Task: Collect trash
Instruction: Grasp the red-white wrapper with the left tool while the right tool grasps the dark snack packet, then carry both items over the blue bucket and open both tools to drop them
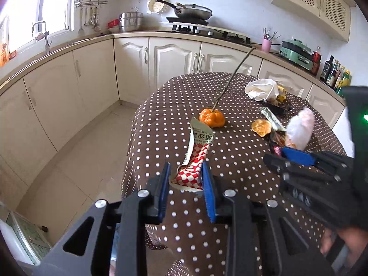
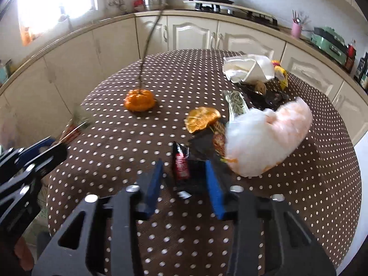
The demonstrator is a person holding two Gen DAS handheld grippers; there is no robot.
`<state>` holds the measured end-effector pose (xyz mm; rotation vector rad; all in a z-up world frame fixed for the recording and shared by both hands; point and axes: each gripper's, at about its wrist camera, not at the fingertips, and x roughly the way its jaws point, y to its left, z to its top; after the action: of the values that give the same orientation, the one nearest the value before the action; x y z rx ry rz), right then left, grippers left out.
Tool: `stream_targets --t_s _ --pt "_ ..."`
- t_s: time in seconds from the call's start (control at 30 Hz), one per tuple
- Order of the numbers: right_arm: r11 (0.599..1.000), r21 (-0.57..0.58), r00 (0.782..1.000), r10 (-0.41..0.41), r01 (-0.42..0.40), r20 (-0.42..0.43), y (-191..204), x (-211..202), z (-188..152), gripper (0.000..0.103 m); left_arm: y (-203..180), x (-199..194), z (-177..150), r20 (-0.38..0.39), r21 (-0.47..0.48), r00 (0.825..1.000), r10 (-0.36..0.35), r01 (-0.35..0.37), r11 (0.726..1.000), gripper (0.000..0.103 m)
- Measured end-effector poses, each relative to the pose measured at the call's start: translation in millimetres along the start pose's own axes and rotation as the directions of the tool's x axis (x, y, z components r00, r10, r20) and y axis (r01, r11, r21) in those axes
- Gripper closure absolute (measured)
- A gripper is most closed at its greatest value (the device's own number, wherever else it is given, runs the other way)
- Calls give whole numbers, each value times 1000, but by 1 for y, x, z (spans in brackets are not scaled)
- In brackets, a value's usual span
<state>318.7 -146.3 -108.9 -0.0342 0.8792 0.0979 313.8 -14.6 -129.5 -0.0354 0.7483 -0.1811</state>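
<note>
Blurred red packet (image 2: 181,165) (label unreadable), right tongs (image 2: 186,184) clamped

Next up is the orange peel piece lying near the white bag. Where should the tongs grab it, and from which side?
Take the orange peel by its curled-up near-left rim, coming down from above on the open tablecloth side. The white bag and dark wrappers crowd its right, and that raised edge seems to give the pads something to pinch.

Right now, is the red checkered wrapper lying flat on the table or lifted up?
Lifted up. The left gripper pinches the red checkered wrapper, and its torn end sticks up above the dotted tablecloth.
</note>
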Motion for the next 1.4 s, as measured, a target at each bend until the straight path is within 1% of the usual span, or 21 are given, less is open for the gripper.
stream_targets --t_s 0.03,0.07,0.1,0.13,0.2,0.27,0.37,0.57,0.67,0.8,0.9,0.97,1.1,1.17,1.23,1.4 --pt "1000 6 1000 13 -13 0 -3 0 0 80 1 -3 -2 2 -2 1000 -6 6 1000 77" --pt "1000 8 1000 17 -17 5 -3 -1 0 85 2 -7 -4 4 -6 1000 -15 15 1000 77" --pt "1000 5 1000 14 -14 16 -3 -4 -2 88 4 -9 -5 6 -8 1000 -21 21 1000 77" --pt "1000 0 999 11 -11 35 -1 -9 -3 89 6 -14 -8 11 -14 999 -31 31 999 77" --pt "999 11 997 45 -46 60 2 -20 -7 91 12 -22 -11 20 -28 999 -43 43 999 77" --pt "995 10 991 103 -104 87 12 -33 -11 93 19 -31 -14 31 -40 998 -52 53 998 77" --pt "987 -10 980 160 -160 120 29 -52 -13 93 32 -47 -19 52 -62 997 -57 60 996 77" --pt "974 -71 960 223 -214 170 68 -79 -12 94 69 -76 -33 88 -125 995 -38 49 991 77" --pt "958 -119 947 276 -259 166 95 -85 -9 94 88 -85 -41 93 -158 996 -10 25 987 77" --pt "924 -189 926 358 -333 118 139 -77 -10 94 125 -92 -58 74 -216 996 50 -33 976 77" --pt "888 -231 907 418 -398 45 179 -56 -16 94 154 -90 -73 40 -263 996 85 -72 962 77" --pt "870 -248 898 440 -427 -4 199 -40 -20 94 171 -86 -83 12 -289 994 110 -102 952 77" --pt "845 -269 886 453 -462 -98 237 -5 -32 94 208 -73 -106 -54 -345 987 150 -160 925 77" --pt "832 -257 871 468 -492 -150 253 17 -37 94 221 -64 -115 -88 -362 982 165 -186 914 77" --pt "825 -253 862 473 -506 -181 265 34 -39 94 238 -52 -125 -120 -386 980 161 -195 901 77" --pt "814 -256 850 472 -522 -232 287 70 -41 93 257 -24 -135 -169 -413 973 156 -214 885 77"
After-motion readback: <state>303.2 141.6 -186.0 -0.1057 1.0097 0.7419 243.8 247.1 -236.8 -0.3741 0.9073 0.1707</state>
